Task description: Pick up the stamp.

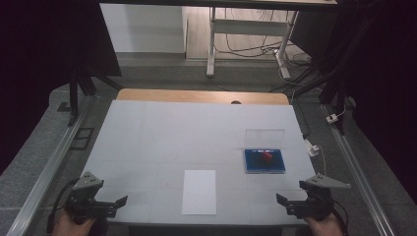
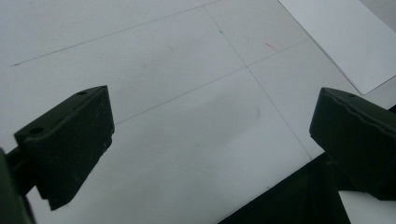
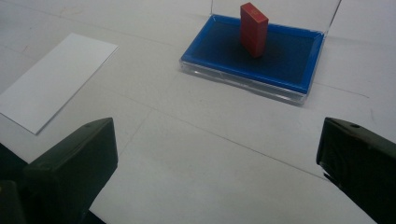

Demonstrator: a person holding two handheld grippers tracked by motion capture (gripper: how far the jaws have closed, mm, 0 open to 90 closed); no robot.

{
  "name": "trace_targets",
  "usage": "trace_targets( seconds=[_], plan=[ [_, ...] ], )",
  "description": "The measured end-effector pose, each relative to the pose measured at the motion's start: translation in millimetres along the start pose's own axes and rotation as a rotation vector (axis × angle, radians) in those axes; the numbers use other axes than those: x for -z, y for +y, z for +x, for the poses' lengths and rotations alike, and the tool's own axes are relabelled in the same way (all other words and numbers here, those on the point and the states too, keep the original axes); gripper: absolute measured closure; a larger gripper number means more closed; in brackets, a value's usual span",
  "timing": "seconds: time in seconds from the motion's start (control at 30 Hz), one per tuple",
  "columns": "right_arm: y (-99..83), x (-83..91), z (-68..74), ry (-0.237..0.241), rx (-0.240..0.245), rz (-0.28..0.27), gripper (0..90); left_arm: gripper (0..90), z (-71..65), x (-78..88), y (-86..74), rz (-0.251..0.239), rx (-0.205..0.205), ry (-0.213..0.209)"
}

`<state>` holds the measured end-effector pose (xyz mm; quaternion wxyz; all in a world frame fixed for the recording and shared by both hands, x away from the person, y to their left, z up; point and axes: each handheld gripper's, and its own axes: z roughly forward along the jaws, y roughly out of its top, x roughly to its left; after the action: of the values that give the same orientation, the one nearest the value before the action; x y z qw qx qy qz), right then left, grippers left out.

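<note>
From the high view I see my left gripper [image 1: 118,202] at the near left corner of the table [image 1: 147,132] and my right gripper [image 1: 281,200] at the near right corner, both with jaws spread and nothing between them. A blue tray [image 1: 250,167] with its clear lid [image 1: 265,137] standing open lies just beyond the right gripper, near but apart from it, and a small red block [image 1: 266,156] sits inside. A white sheet of paper [image 1: 199,191] lies between the two grippers.

In the left gripper view, the jaws stand wide apart over the bare table surface, with a corner of the paper [image 2: 343,37] at the upper right.

In the right gripper view, the jaws are released and empty. The tray [image 3: 299,77] lies ahead, and the block [image 3: 253,29] stands upright on its dark inside. The paper [image 3: 53,79] lies off to the left.
</note>
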<state>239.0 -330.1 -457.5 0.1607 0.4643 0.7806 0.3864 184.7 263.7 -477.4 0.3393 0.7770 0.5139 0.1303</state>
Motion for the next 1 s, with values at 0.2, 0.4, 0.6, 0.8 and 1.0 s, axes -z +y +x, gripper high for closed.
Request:
trace_targets(
  seconds=[0.2, 0.4, 0.6, 0.8, 1.0],
  plan=[
    [0.9, -2.3, 3.5, 0.014, 0.023, 0.014, 0.0, 0.2, 1.9, -0.5, 0.2, 0.010, 0.014, -0.016],
    [1.3, -3.8, 4.8, 0.024, 0.038, 0.026, 0.0, 0.2, 2.4, -0.7, 0.4, 0.011, 0.015, -0.024],
    [1.6, -4.5, 5.7, 0.036, 0.050, 0.037, 0.0, 0.9, 1.6, -0.7, 0.4, 0.015, 0.006, -0.021],
    [1.6, -4.8, 6.3, 0.036, 0.052, 0.038, 0.0, 1.4, 0.4, -0.9, 0.3, 0.014, 0.002, -0.021],
    [2.3, -4.3, 8.1, 0.027, 0.068, 0.032, 0.0, 1.1, 0.1, -0.4, 0.0, 0.010, -0.001, -0.020]
  ],
)
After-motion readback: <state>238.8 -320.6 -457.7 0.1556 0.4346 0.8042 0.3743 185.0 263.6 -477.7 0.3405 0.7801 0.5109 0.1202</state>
